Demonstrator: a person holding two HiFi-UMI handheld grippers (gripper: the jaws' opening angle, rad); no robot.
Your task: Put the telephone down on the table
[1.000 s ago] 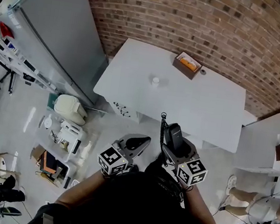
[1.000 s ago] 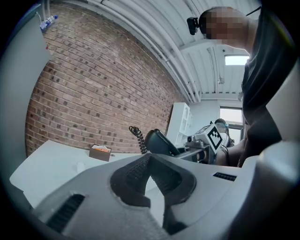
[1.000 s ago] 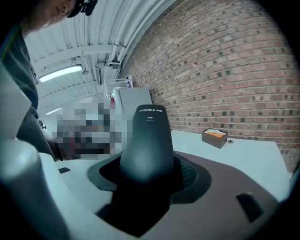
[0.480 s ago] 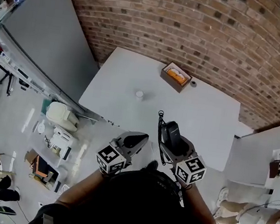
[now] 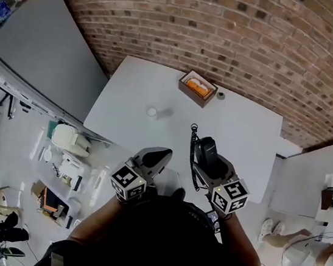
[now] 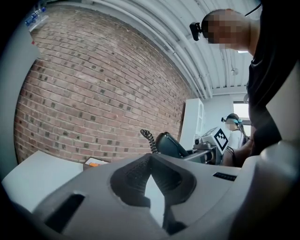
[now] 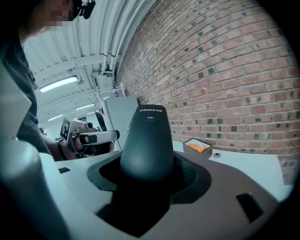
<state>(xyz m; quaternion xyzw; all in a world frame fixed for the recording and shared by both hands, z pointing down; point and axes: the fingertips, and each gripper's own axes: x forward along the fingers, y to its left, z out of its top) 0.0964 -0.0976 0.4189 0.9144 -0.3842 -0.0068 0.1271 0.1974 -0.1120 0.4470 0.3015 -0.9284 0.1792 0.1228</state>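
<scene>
My right gripper point(image 5: 207, 161) is shut on a black telephone handset point(image 5: 205, 153), held in the air over the near edge of the white table point(image 5: 246, 134). Its coiled black cord point(image 5: 193, 145) hangs along the left side. In the right gripper view the handset point(image 7: 147, 140) stands upright between the jaws. To the left, my left gripper point(image 5: 163, 154) is shut with nothing in it. The left gripper view shows the handset point(image 6: 171, 144) and cord point(image 6: 149, 139) at the right, past my left gripper point(image 6: 152, 180).
A small open box with something orange point(image 5: 197, 87) sits at the table's far edge by the brick wall, with a small dark round thing point(image 5: 221, 96) beside it. A small white cup point(image 5: 151, 112) stands at the table's left. A grey panel point(image 5: 48, 57) leans left of the table.
The table has come closer and now lies under both grippers' tips. The right gripper still holds the handset; the left stays shut and empty.
</scene>
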